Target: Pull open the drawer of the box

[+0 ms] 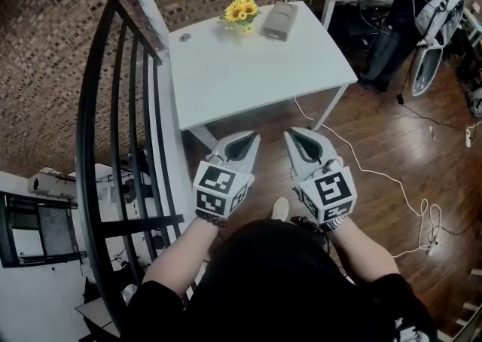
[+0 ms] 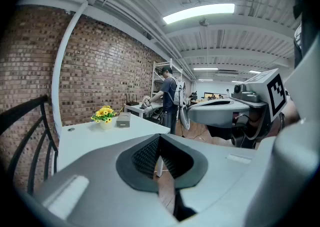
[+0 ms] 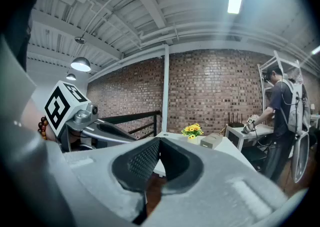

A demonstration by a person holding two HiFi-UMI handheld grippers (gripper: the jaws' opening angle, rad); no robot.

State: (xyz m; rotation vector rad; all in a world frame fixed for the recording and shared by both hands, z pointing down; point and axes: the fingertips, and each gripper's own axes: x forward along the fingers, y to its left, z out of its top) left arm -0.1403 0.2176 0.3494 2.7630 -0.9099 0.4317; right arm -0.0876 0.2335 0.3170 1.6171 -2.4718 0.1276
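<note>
box point(image 1: 280, 20) just right of flowers point(image 1: 241, 10), perhaps touching, on table point(image 1: 248, 77)

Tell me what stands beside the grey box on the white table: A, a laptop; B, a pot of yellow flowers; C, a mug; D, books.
B: the pot of yellow flowers stands left of the grey box in the head view, at the far edge of the white table.

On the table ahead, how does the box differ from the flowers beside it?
The box is grey, low and blocky; the flowers are yellow and stand upright in a small pot. The box lies right of the flowers in the head view. Both sit at the white table's far end, close together.
</note>
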